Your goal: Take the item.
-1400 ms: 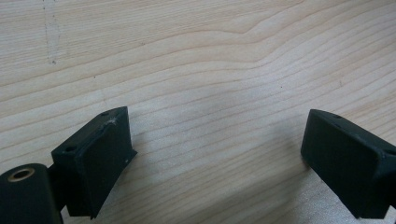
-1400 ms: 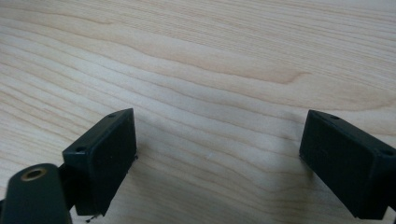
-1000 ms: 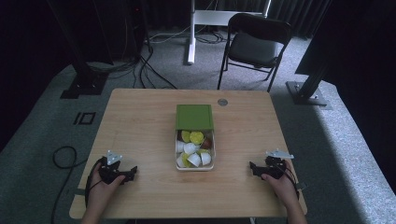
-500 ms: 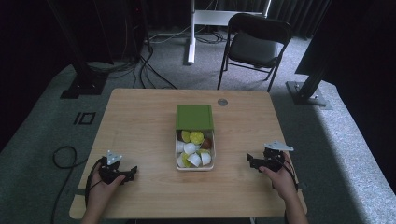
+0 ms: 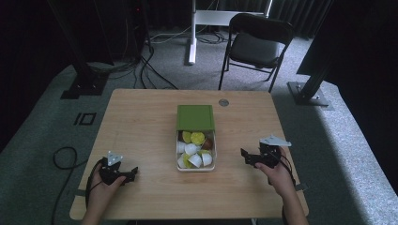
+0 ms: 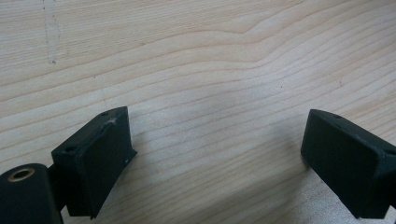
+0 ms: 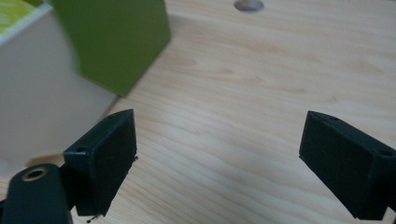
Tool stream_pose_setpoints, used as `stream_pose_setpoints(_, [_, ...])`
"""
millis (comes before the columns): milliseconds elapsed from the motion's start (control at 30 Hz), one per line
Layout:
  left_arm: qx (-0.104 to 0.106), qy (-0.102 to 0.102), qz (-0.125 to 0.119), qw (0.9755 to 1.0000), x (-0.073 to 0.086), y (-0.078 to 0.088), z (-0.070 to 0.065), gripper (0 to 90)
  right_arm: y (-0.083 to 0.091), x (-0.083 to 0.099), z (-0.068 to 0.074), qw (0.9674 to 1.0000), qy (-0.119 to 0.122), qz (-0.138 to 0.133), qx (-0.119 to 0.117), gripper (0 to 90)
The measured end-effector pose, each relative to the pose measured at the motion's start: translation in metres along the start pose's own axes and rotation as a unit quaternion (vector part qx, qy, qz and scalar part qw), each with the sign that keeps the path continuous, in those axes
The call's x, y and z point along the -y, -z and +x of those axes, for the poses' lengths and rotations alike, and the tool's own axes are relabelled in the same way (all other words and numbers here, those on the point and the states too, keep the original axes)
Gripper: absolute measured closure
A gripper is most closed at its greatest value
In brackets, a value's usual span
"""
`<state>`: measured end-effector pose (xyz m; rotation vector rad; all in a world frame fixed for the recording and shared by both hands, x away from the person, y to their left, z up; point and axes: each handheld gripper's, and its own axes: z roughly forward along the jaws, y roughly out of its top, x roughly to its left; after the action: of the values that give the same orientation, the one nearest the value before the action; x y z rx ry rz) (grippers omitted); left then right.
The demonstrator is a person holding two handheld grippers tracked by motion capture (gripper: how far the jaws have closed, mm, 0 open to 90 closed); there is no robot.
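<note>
Moved: right gripper (image 5: 251, 158) has been shifting left and farther in, toward the box, since the earlier frames; left gripper (image 5: 126, 173) is staying where it was
Left gripper: resting on the near left of the tabletop (image 5: 141, 122); jaws standing wide apart over bare wood, gripping nothing
Right gripper: sitting near right, close beside the box but not touching it; jaws wide apart and empty
Box (image 5: 195, 161): lying at the tabletop's centre, a clear tray holding white and yellow-green capsules (image 5: 197, 138)
Lid (image 5: 195, 117): green, covering the tray's far part; showing at the left in the right gripper view (image 7: 112, 42)
Hole (image 5: 223, 102): small round insert, far right of the lid
</note>
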<state>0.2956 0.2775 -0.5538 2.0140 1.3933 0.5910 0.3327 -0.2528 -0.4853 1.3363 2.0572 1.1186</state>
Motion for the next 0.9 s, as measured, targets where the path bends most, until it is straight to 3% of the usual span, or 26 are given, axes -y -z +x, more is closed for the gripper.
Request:
stream_pose_setpoints(400, [0.000,0.000,0.000,1.0000,0.000,0.000,0.000,9.9,0.004,-0.028,0.034,0.9980,0.029,-0.030,-0.046,10.9])
stream_pose_setpoints(533, [0.000,0.000,0.000,1.0000,0.000,0.000,0.000,9.8,0.005,-0.039,0.050,0.9955,0.041,-0.043,-0.074,10.9])
stream_pose_setpoints(900, [0.000,0.002,-0.001,1.0000,0.000,0.000,0.000,9.8,0.001,-0.051,0.083,0.9886,0.081,-0.050,-0.116,13.4])
